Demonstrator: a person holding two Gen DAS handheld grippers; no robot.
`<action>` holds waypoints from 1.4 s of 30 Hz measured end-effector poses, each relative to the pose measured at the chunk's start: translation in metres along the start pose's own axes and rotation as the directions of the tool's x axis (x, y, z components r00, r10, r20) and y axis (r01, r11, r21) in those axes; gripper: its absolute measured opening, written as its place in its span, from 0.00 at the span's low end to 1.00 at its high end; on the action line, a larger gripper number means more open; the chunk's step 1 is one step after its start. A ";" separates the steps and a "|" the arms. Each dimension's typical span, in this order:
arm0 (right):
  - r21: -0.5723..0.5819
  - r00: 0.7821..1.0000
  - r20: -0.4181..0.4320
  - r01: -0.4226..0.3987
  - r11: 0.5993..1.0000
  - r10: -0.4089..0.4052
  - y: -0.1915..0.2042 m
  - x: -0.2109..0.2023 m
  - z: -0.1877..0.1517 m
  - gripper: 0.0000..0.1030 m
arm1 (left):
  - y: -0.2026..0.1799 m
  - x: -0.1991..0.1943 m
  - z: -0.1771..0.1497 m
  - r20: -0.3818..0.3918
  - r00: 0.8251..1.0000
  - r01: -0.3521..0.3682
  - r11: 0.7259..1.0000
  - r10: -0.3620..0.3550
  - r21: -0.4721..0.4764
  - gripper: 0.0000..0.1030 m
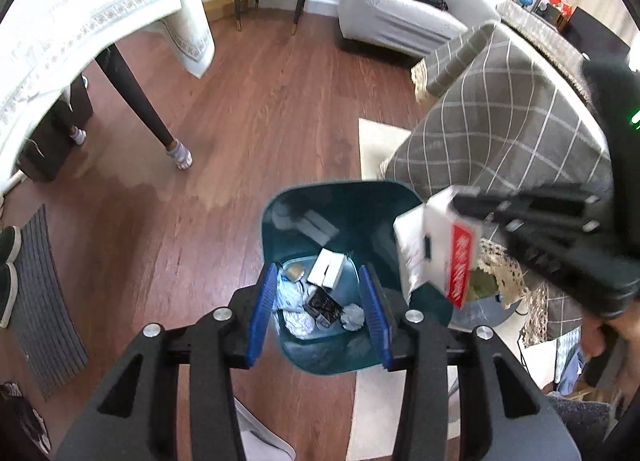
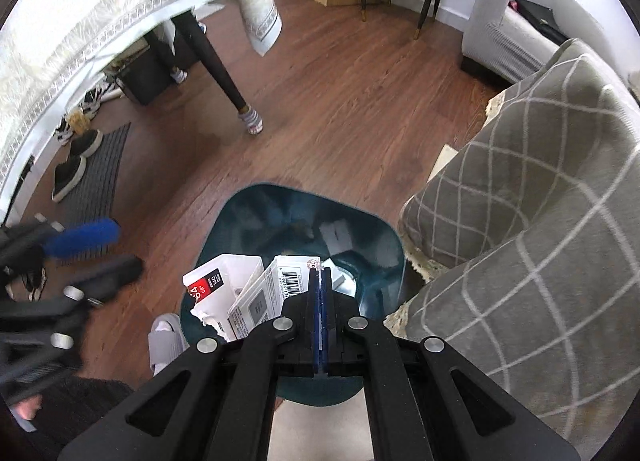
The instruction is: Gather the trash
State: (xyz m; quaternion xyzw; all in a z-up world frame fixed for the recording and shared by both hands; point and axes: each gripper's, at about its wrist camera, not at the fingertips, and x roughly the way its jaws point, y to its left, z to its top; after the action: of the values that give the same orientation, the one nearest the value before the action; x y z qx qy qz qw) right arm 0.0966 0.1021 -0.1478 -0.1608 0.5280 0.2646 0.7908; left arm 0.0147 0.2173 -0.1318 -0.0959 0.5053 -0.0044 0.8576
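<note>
In the left wrist view, the left gripper [image 1: 324,305] hung above the teal trash bin [image 1: 280,213] with its blue fingers [image 1: 262,309] moderately parted and nothing between them. Through the gap the bottom of the bin showed a small white box [image 1: 328,269], crumpled foil [image 1: 294,315], a dark wrapper [image 1: 325,304] and a grey foil ball [image 1: 353,317], so several pieces were already collected. At the right, the right gripper [image 1: 460,213] carried a torn white and red package [image 1: 436,253] over the bin's far rim, beside a grey checked cushion [image 1: 500,121].

In the right wrist view, the right gripper [image 2: 321,281] had its fingers [image 2: 327,301] pressed together on an edge of the torn white and red package [image 2: 248,293], which hung over the near side of the trash bin [image 2: 240,217]. The left gripper [image 2: 80,257] stood blurred at the left, above the wooden floor [image 2: 340,101].

As I judged it, the task was well along: the package was poised above the opening but not yet released. No loose trash showed on the visible floor; whether more lay elsewhere could not be told.
</note>
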 end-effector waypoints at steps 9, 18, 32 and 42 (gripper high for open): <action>-0.064 0.995 -0.092 0.041 0.997 -0.046 0.012 0.029 -0.012 0.13 | 0.002 -0.035 0.011 0.085 0.996 0.037 0.999 -0.036 -0.016 0.28; -0.068 0.992 -0.128 -0.004 0.998 -0.004 0.013 0.030 -0.026 0.48 | -0.010 -0.049 0.017 0.112 0.992 0.052 0.999 -0.052 -0.001 0.28; -0.014 0.990 0.122 -0.074 0.997 0.075 -0.004 -0.071 -0.015 0.47 | -0.030 -0.066 0.038 0.183 0.983 -0.007 0.999 0.000 0.036 0.34; 0.050 0.962 0.273 -0.036 0.998 0.021 -0.042 -0.126 -0.025 0.47 | -0.063 -0.078 0.041 0.229 0.973 0.010 0.996 -0.031 0.090 0.45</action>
State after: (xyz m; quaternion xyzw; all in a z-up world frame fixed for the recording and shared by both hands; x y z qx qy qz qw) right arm 0.0646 0.0238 -0.0423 -0.0936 0.4234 0.2808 0.8562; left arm 0.0180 0.1698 -0.0341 -0.0629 0.4009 -0.0244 0.9136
